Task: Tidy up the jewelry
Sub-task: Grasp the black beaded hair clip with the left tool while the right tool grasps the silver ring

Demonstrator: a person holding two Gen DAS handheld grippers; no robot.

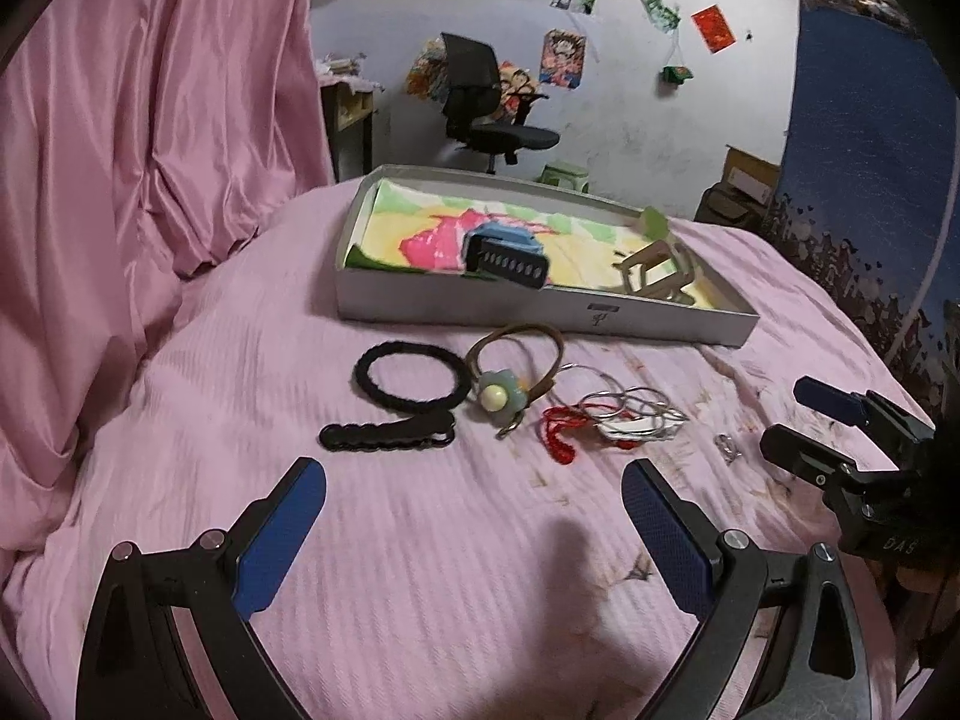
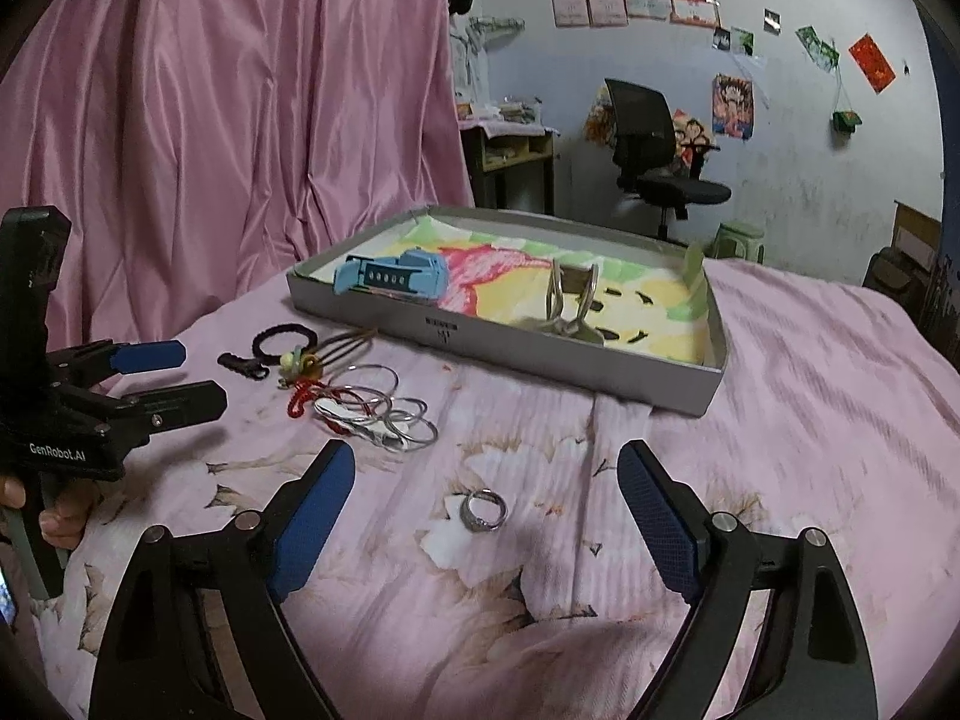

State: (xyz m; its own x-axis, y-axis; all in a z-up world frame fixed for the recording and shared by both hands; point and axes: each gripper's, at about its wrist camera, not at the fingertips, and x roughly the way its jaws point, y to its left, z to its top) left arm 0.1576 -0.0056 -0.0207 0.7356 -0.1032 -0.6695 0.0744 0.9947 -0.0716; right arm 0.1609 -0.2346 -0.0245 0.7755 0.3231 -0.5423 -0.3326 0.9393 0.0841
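A grey shallow box [image 1: 540,309] [image 2: 510,354] with a colourful cloth lining sits on the pink bed; a blue watch [image 1: 507,252] [image 2: 390,279] and a metal clip [image 1: 654,270] [image 2: 570,300] lie inside. In front lie a black hair tie [image 1: 408,378], a black barrette [image 1: 387,435], a brown band with a flower charm [image 1: 501,399], a red cord [image 1: 561,435], thin silver bangles [image 1: 636,414] [image 2: 390,420] and a silver ring [image 2: 483,510] [image 1: 727,447]. My left gripper [image 1: 474,498] is open and empty, near the barrette. My right gripper [image 2: 486,480] is open, straddling the ring.
A pink curtain [image 1: 150,120] hangs at the left. The bed cover [image 1: 420,570] spreads around the items. An office chair [image 2: 654,144], a desk and a green stool stand by the far wall. A blue panel [image 1: 870,150] rises at the right.
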